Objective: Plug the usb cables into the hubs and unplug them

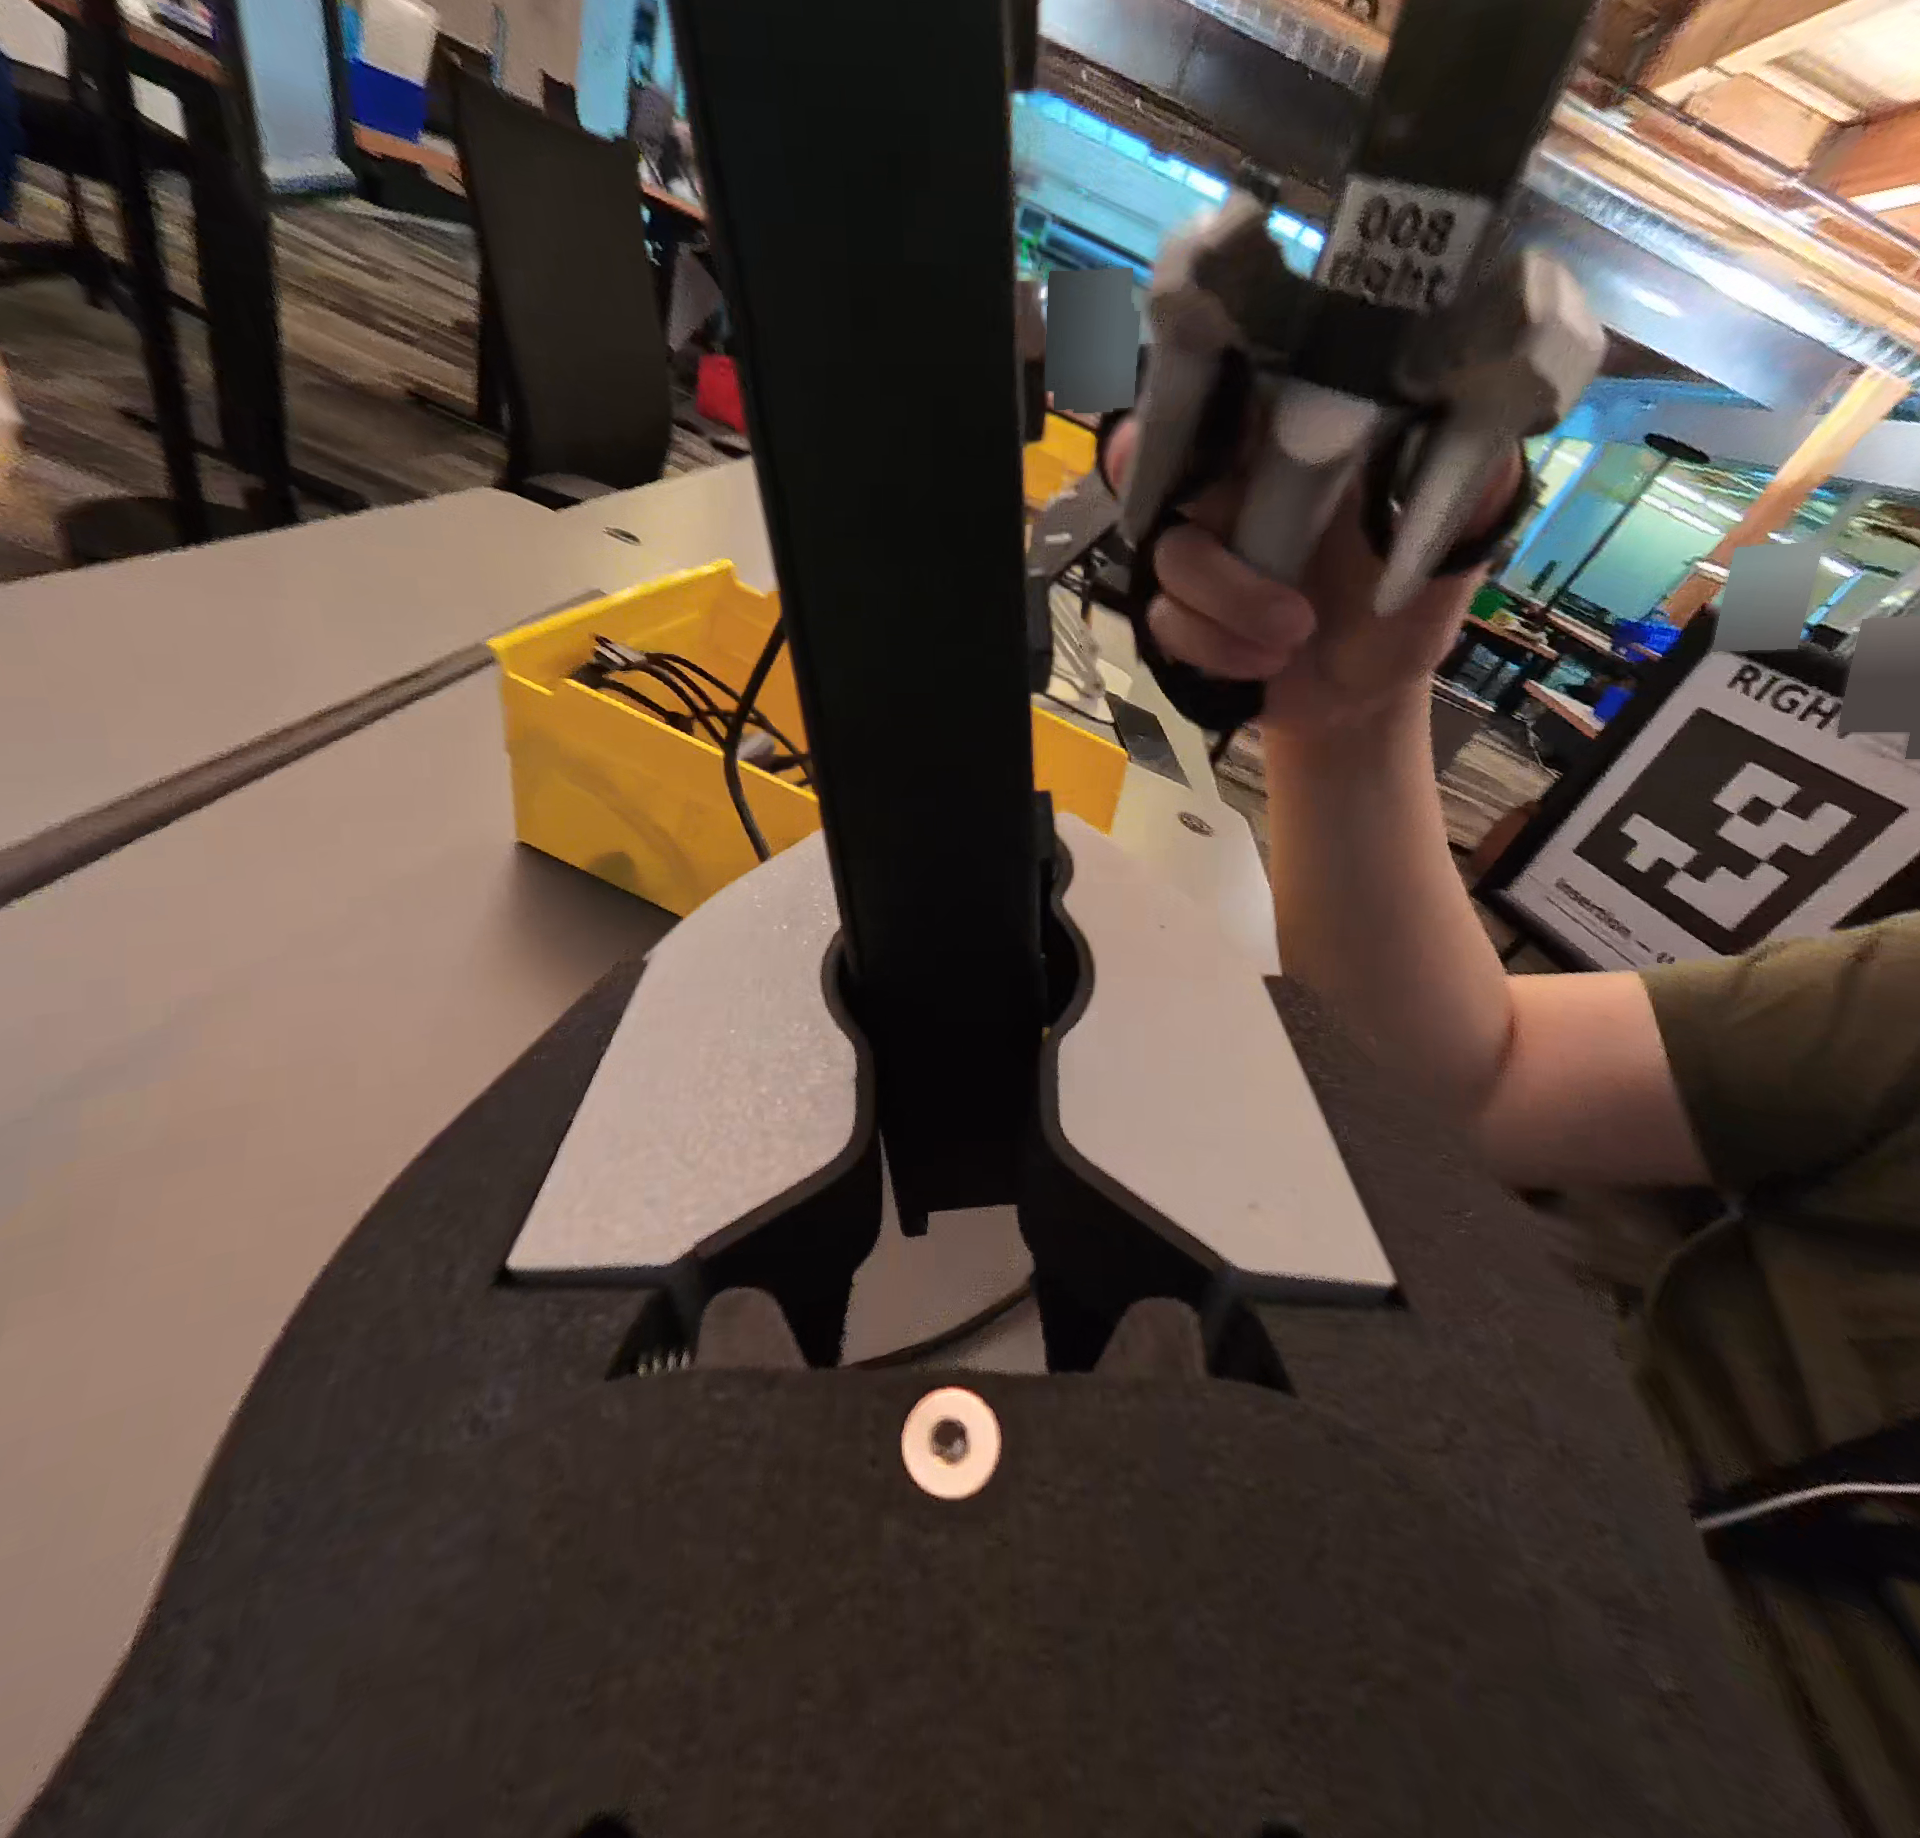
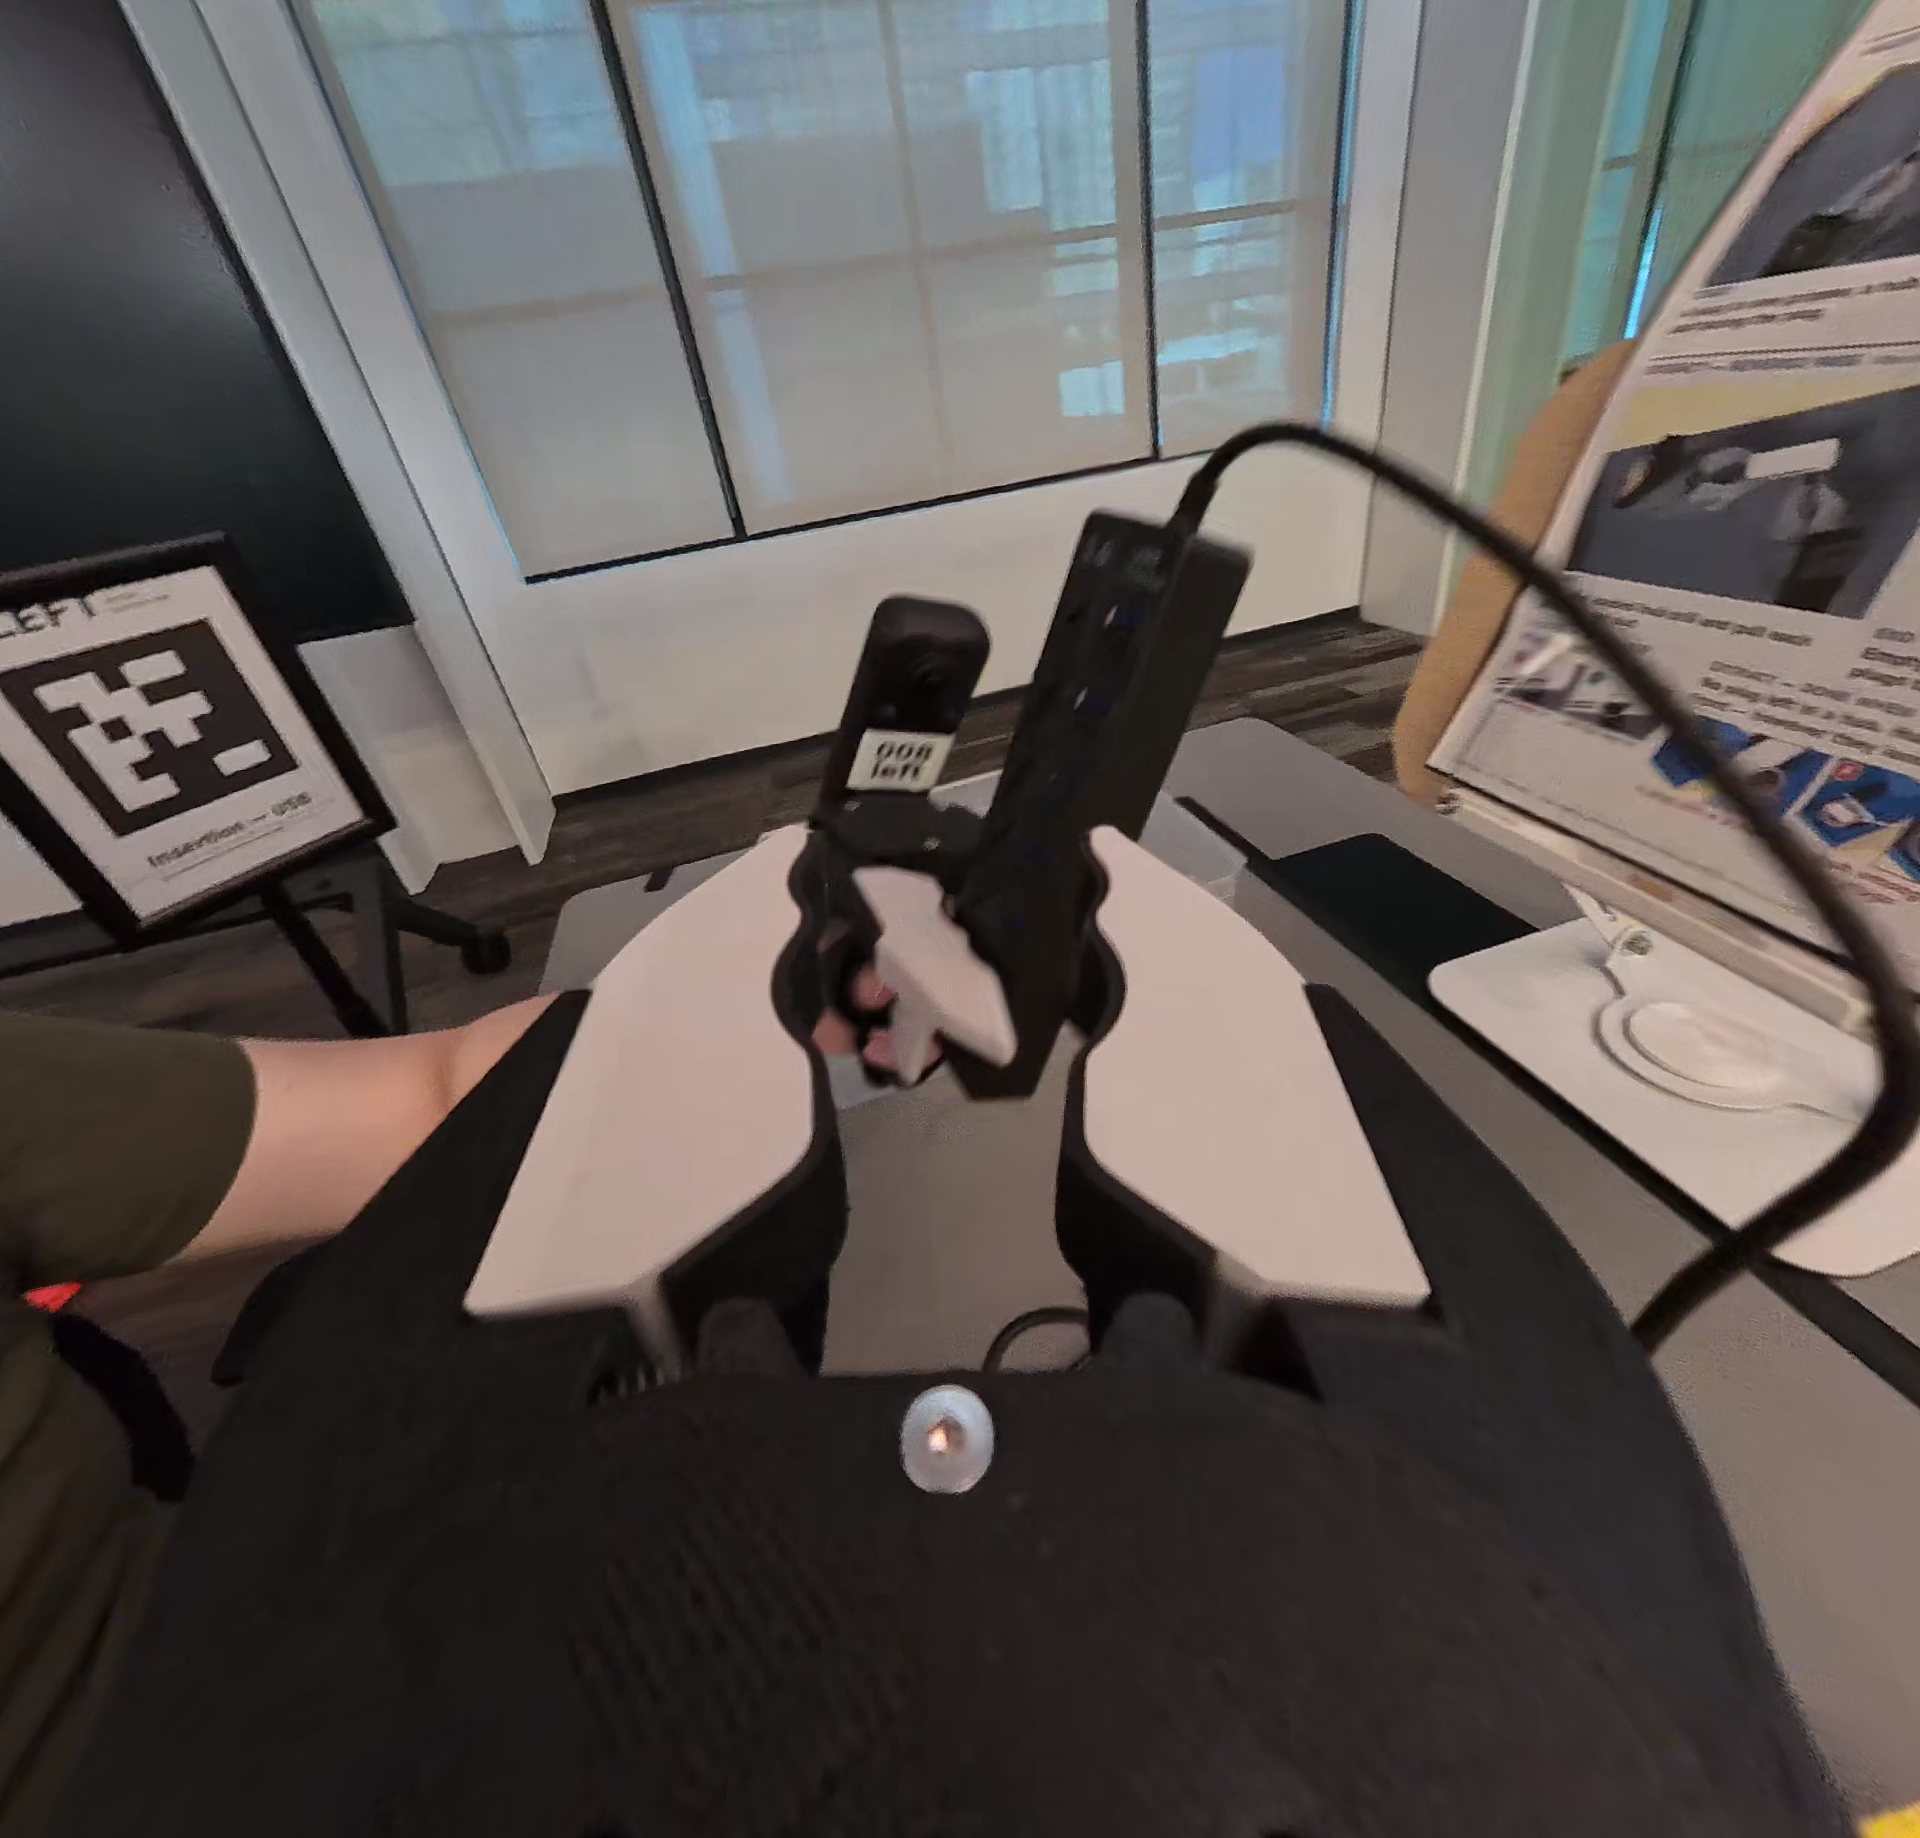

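My left gripper point(image 1: 951, 1009) is shut on a long black USB hub point(image 1: 883, 438), held upright above the grey table point(image 1: 260, 957). In the right wrist view the hub point(image 2: 1101, 728) stands in the left gripper point(image 2: 935, 988), and its black cable point(image 2: 1662, 666) arcs up and down to the right. My right gripper point(image 2: 951, 957) is open and empty, facing the hub from a short way off. It also shows in the left wrist view point(image 1: 1320, 458), raised to the right of the hub in a hand. A yellow bin point(image 1: 623, 780) behind holds several black USB cables point(image 1: 686, 687).
Framed marker boards stand on easels at the right point(image 1: 1745, 832) and at the left point(image 2: 156, 739). An instruction sheet point(image 2: 1714, 593) leans on a white stand base point(image 2: 1662, 1061) on the table's right. A black chair point(image 1: 561, 282) stands beyond the table. The tips of one gripper are about 10 cm away from the tips of the other.
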Action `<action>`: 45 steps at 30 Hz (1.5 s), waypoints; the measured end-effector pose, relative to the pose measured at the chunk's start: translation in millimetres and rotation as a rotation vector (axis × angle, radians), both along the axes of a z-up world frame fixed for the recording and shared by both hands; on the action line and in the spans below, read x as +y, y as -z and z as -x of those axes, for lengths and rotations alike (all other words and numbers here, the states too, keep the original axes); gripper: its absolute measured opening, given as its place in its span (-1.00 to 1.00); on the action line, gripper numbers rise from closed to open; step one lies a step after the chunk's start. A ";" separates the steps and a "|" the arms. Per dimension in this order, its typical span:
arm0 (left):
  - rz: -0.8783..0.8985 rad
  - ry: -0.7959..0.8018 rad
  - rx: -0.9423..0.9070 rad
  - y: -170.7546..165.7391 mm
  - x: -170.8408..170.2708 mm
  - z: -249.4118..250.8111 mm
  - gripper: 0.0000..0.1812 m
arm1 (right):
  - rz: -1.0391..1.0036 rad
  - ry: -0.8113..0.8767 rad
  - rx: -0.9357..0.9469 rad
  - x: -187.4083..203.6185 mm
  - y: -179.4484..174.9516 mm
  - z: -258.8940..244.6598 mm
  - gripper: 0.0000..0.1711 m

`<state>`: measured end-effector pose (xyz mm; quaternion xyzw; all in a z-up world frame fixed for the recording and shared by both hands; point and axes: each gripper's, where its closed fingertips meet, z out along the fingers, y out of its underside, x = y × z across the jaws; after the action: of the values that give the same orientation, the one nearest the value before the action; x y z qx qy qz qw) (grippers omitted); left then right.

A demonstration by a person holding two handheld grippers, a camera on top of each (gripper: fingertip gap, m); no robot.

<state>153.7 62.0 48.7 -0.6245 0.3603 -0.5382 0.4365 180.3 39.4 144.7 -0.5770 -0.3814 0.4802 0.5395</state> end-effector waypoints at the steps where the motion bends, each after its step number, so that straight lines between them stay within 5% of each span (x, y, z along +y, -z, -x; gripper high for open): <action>1: -0.010 -0.008 -0.015 -5.7 0.9 5.3 -0.70 | -0.003 -0.016 -0.021 -8.4 4.9 3.4 -0.47; 7: -0.099 -0.087 0.081 -20.5 3.2 30.9 -0.71 | 0.239 -0.241 -0.273 -81.9 98.0 36.6 -0.59; 11: -0.135 -0.130 0.121 -21.1 6.5 32.1 -0.70 | 0.200 -0.003 -0.618 -62.0 205.0 44.0 -0.61; 15: -0.153 -0.166 0.107 -29.5 9.8 43.4 -0.70 | 0.114 0.228 -0.876 -27.5 254.4 33.6 -0.62; 22: -0.189 -0.225 0.107 -42.4 12.5 73.6 -0.70 | 0.187 0.404 -0.994 18.2 279.2 26.2 -0.83; 33: -0.205 -0.148 0.099 -44.5 4.8 63.6 -0.70 | 0.221 0.452 -0.939 26.9 295.6 14.3 -0.58; 41: -0.200 -0.115 0.110 -38.9 3.5 53.1 -0.70 | 0.422 0.316 -0.790 11.8 299.6 29.0 -0.61; 45: -0.198 -0.110 0.121 -36.0 3.9 51.7 -0.70 | 0.324 0.224 -0.781 -5.1 299.6 51.8 -0.65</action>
<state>102.0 65.9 84.8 -0.6285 0.4027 -0.4364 0.5024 128.5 34.4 -154.9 -0.8302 -0.4115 0.2182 0.3063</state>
